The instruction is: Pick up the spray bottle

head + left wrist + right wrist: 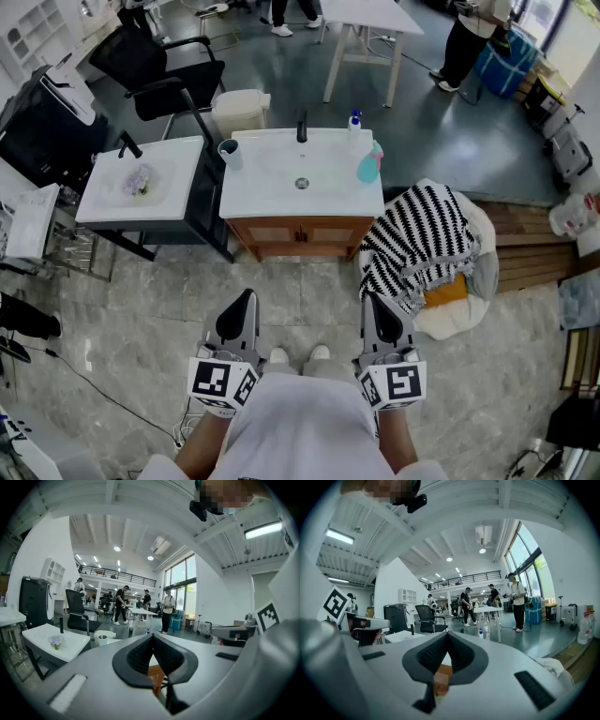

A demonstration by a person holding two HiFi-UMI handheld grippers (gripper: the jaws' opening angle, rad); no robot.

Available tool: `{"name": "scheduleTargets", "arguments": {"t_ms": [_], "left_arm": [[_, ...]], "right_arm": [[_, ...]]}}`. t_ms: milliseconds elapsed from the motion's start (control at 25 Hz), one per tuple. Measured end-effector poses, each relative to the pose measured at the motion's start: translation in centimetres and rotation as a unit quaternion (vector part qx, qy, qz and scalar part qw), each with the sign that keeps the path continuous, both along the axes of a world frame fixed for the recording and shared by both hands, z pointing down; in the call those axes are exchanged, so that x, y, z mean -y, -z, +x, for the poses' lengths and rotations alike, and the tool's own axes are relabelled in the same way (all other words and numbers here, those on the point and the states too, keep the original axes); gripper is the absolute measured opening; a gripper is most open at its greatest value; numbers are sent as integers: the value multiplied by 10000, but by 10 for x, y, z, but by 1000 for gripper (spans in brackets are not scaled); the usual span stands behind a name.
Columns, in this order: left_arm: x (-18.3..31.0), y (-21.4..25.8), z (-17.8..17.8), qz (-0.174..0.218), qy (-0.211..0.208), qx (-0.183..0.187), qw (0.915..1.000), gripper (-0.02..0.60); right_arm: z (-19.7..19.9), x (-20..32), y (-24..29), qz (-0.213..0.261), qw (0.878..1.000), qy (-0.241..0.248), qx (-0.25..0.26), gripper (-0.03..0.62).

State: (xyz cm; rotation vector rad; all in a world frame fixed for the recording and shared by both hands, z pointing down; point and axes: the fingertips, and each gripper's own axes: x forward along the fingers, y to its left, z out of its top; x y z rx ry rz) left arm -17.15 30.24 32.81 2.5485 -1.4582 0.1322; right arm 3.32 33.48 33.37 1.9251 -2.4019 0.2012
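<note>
left basin (178,202): second white stand with a flower sprig on it, well apart from the target. Ignore.
left gripper (246,300): held low by my waist, aimed at the vanity. My fingers are pressed tip to tip with nothing between them.
vanity (253,195): white top on a wood cabinet straight ahead, with a cup (230,153) at its left rear and a faucet (302,128) at centre rear.
spray bottle (368,166): teal, upright on the vanity's right side, just beside the basin and close to the right edge. A blue-capped pump bottle (354,120) stands near, behind it.
right gripper (373,302): also low by my waist, fingers closed together and empty. It's on the bottle's side, still well apart from it.
striped cloth (417,242): draped over a cushion just right of the vanity.
stage: my read is the reach hasn't started.
risk 1: if I arrive with the fingers still closed, I shove the bottle instead of straddling it.
risk 2: it sits near the edge, so a sideways nudge could tip it off toward the cloth.
risk 3: coming in too deep could clip the pump bottle behind.
risk 4: the body looks tapered, so a pinch too high may slip.
</note>
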Motion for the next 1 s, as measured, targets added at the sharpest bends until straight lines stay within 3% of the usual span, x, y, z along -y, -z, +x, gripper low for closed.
{"name": "scheduleTargets", "arguments": {"t_ms": [200, 520, 1000], "left_arm": [[-13, 12, -4, 204, -49, 0, 9998, 3], [-21, 11, -6, 169, -66, 22, 9998, 3], [-17, 3, 36, 112, -235, 104, 9996, 3]], "right_arm": [[-7, -2, 13, 117, 9999, 87, 63, 5], [-3, -7, 21, 259, 9996, -49, 139, 6], [33, -20, 1, 308, 9995, -11, 71, 6]]}}
